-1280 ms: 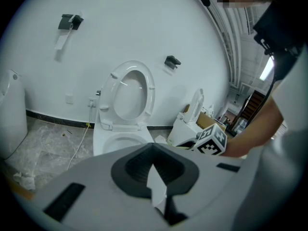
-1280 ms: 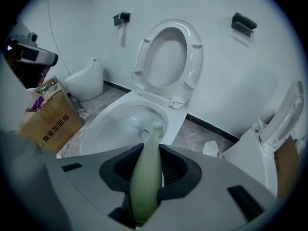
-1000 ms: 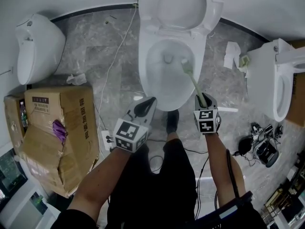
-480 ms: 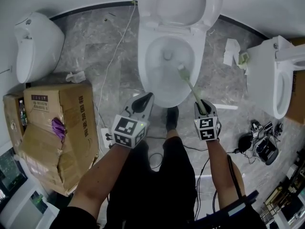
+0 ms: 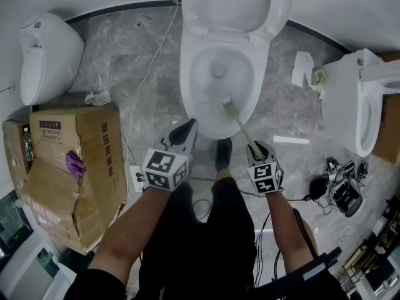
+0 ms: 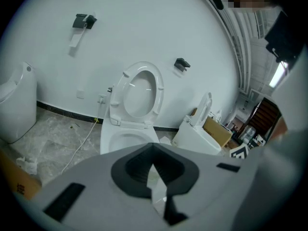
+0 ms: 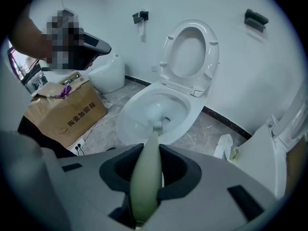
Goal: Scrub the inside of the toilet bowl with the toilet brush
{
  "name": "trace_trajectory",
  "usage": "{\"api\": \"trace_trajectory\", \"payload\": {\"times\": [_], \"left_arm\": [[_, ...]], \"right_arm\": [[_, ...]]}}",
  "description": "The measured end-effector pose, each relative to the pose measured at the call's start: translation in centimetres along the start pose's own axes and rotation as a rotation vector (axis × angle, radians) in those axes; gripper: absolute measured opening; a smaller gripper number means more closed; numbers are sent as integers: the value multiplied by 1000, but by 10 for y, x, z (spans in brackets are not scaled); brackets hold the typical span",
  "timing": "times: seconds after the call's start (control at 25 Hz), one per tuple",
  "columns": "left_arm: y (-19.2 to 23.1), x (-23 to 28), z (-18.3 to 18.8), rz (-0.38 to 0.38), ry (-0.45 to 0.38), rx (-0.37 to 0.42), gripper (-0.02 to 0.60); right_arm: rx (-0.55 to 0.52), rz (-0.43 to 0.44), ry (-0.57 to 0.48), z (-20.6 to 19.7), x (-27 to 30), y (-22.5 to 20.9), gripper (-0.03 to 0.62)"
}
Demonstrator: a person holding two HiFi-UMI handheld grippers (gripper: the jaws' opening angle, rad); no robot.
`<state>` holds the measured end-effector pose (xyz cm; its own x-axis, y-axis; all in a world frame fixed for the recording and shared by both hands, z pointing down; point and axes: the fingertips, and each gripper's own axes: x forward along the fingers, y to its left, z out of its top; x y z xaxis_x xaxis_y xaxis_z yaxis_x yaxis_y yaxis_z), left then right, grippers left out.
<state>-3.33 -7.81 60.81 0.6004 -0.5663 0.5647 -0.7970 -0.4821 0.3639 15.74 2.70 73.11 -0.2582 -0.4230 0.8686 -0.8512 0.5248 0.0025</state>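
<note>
Where the right gripper (image 7: 150,171) closes its jaws, they clamp the pale green handle of the toilet brush (image 5: 242,128). The brush runs forward and down from them into the toilet bowl (image 5: 185,79). Its bristled head sits against the near inner wall, short of the drain opening. Beside it, the left gripper (image 5: 184,132) hangs just before the bowl's front rim, jaws nearly together with nothing between.
</note>
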Motion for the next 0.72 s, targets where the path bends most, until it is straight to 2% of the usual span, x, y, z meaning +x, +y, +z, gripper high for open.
{"api": "trace_trajectory", "payload": {"times": [0.4,0.72], "left_arm": [[1,-4,1,23,2,36,8],[4,-9,7,27,-19,47,8]], "right_arm": [[-28,98,7,-6,-8,40,104],[-43,164,-39,15,-1,62,104]]}}
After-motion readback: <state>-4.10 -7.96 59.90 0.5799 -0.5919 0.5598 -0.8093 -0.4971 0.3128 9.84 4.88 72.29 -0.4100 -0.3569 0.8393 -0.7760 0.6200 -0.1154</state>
